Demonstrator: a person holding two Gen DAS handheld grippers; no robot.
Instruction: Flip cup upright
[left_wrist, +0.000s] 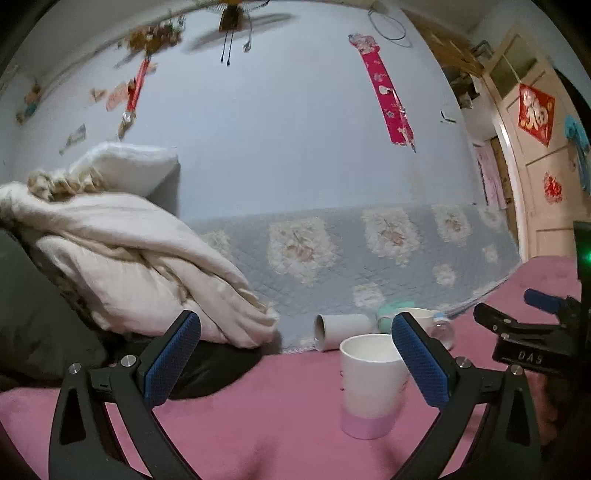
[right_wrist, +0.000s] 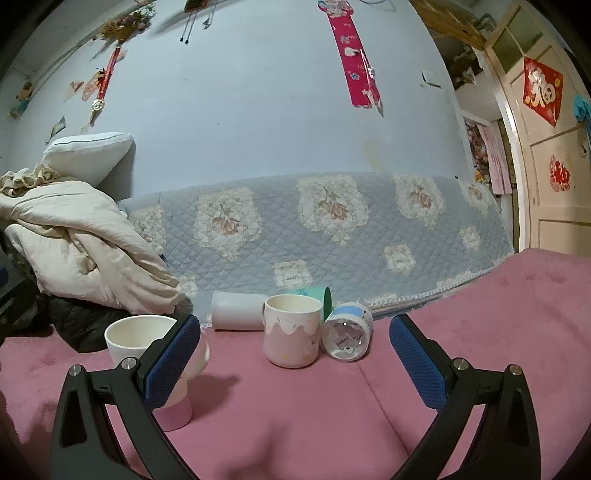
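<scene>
Both grippers, left and right, gape empty; soft pink bedding could topple the upright pink-based cup if nudged.

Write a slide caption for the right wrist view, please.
Open right gripper faces an upright cream drip-pattern mug on the pink blanket, white cylindrical cup lying toppled behind.

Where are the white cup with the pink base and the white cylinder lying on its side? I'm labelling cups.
white cup with pink base (left_wrist: 364, 387), left wrist view, side wall.
white cylinder lying on its side (right_wrist: 238, 309), right wrist view, side wall.
</scene>
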